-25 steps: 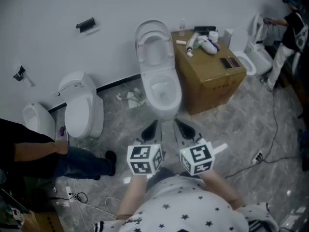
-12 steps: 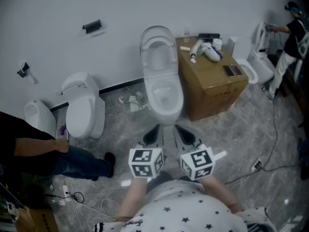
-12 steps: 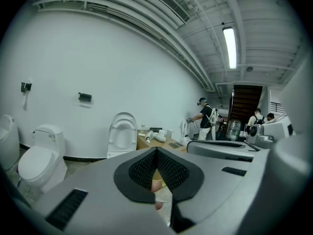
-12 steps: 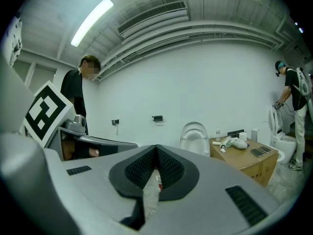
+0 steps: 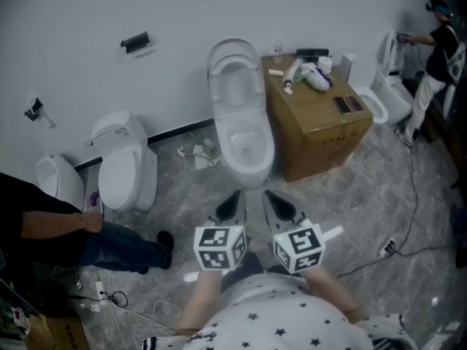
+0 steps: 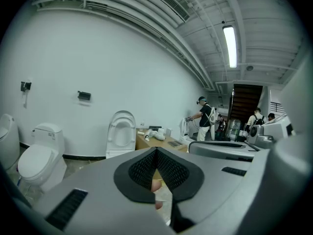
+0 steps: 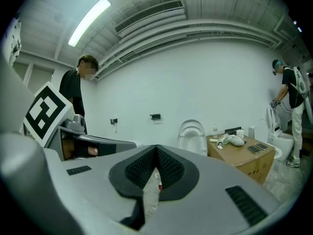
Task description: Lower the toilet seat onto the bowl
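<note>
The left gripper is being held clenched and empty, short of the bowl. The toilet seat is being seen upright against the wall. The right gripper is likewise being held clenched and empty.

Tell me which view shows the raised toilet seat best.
Head view: the toilet seat shows whole, raised above the open bowl. Both gripper views catch it small and distant, its base behind their own jaws.
</note>
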Demonstrator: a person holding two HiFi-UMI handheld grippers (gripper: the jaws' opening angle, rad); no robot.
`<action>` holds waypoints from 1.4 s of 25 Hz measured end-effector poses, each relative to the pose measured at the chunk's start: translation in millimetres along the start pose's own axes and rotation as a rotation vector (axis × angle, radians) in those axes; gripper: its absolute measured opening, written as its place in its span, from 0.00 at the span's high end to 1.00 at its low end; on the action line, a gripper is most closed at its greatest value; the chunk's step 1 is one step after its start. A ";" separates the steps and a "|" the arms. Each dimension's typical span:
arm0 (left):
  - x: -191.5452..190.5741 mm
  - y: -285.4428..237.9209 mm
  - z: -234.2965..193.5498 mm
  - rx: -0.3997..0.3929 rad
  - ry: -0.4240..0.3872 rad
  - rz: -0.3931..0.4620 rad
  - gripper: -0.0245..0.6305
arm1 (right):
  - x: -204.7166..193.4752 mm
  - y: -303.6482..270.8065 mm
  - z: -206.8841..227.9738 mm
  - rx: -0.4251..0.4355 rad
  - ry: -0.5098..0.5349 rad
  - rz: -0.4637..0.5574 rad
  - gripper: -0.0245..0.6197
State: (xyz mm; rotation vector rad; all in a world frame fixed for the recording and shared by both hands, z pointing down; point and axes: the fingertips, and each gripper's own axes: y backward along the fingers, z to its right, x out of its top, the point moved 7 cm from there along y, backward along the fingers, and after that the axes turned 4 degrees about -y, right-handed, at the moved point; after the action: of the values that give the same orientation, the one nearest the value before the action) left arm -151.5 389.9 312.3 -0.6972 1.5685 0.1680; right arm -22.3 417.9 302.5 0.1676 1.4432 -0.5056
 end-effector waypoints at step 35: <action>65.0 -184.2 -108.6 -0.009 0.042 -0.047 0.97 | 46.7 -189.1 104.0 0.005 -0.031 -0.021 0.95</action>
State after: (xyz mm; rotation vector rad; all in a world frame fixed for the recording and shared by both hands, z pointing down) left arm -146.1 166.7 321.2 -0.7480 1.5913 0.1262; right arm -7.2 197.6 307.1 0.1482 1.4150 -0.5274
